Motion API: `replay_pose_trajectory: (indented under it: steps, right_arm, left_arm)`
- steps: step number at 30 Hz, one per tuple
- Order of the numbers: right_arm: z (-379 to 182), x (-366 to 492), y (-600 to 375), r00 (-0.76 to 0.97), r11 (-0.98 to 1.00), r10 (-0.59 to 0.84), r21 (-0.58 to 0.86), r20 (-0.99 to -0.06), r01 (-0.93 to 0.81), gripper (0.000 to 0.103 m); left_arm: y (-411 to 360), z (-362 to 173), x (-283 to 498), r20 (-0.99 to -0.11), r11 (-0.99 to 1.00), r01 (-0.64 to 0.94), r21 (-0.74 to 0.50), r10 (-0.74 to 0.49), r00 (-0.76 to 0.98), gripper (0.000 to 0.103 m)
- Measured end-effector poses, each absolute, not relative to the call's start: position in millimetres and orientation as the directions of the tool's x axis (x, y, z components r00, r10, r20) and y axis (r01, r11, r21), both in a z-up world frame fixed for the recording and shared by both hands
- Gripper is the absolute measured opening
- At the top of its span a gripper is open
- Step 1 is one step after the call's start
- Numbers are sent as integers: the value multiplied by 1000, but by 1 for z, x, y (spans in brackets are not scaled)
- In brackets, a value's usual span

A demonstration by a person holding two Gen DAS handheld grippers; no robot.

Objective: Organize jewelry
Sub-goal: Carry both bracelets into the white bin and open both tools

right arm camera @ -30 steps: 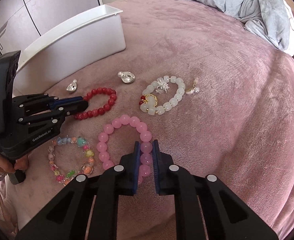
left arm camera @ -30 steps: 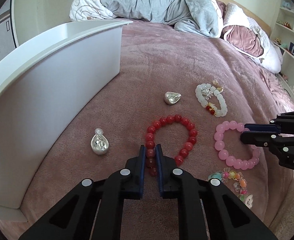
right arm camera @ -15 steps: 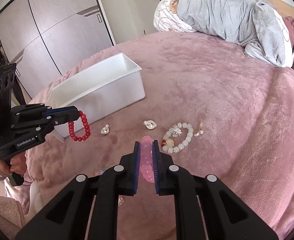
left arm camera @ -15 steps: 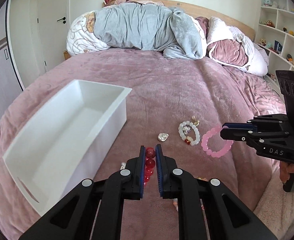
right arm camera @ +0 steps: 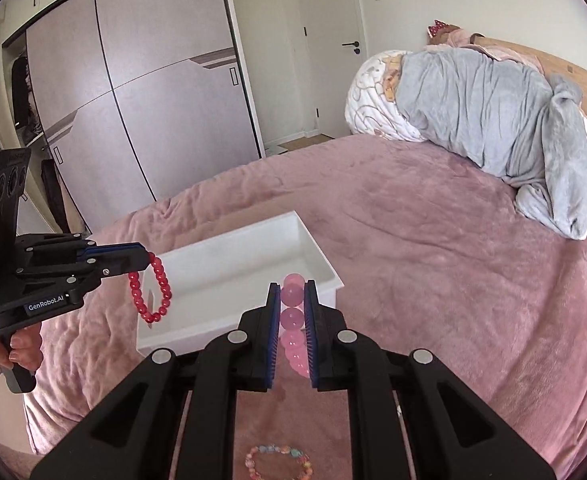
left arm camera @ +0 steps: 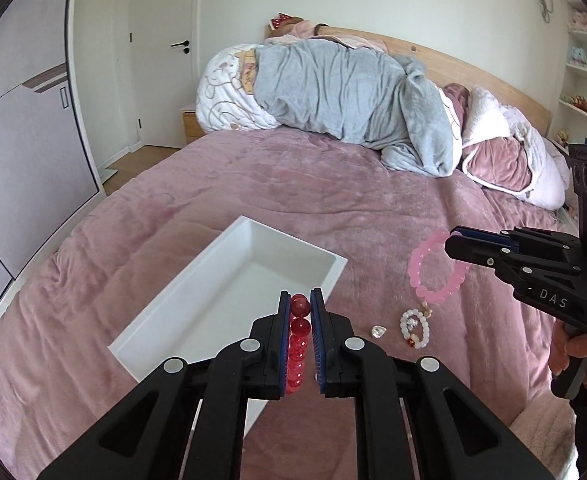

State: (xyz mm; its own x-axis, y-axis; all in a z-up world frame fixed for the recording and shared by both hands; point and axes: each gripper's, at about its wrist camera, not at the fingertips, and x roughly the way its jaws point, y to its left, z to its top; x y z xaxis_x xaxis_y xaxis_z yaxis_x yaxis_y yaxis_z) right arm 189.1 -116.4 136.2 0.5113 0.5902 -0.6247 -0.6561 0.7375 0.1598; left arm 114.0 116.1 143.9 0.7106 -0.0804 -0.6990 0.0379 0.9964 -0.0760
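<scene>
Your left gripper (left arm camera: 301,312) clamps a glossy red bead bracelet (left arm camera: 297,344) above the smooth white rectangular bin (left arm camera: 197,280). Your right gripper (right arm camera: 293,308) pinches a round-beaded translucent pink bracelet (right arm camera: 293,320) over the plush mauve blanket (right arm camera: 433,280).

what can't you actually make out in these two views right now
- Red bracelet, left wrist view: its lower loop is hidden behind the left gripper.
- Pink bracelet, right wrist view: lower beads hidden by the right gripper.
- White bin, left wrist view: near corner covered by the gripper arms.
- Multicolour bracelet, right wrist view: cut off by the bottom edge.
- Small silver charm, left wrist view: too small to identify.
</scene>
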Motion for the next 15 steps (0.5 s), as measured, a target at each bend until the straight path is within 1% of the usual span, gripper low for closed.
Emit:
replay_pose_trajectory:
  steps: [7, 12, 14, 15]
  right_arm:
    - [142, 220, -48, 407, 683, 630, 222, -662, -696, 12]
    - [118, 242, -5, 369, 679, 602, 210, -708, -703, 12]
    - [103, 254, 8, 346, 681, 590, 219, -729, -699, 12]
    - [96, 261, 15, 335, 683, 584, 224, -740, -695, 12]
  left_arm:
    - [159, 153, 139, -769, 998, -43, -46, -8, 639, 15]
    - [165, 134, 160, -798, 995, -78, 67, 101, 595, 15]
    - [168, 122, 169, -802, 993, -97, 65, 109, 587, 15]
    - [171, 114, 174, -809, 993, -109, 38, 95, 581, 15]
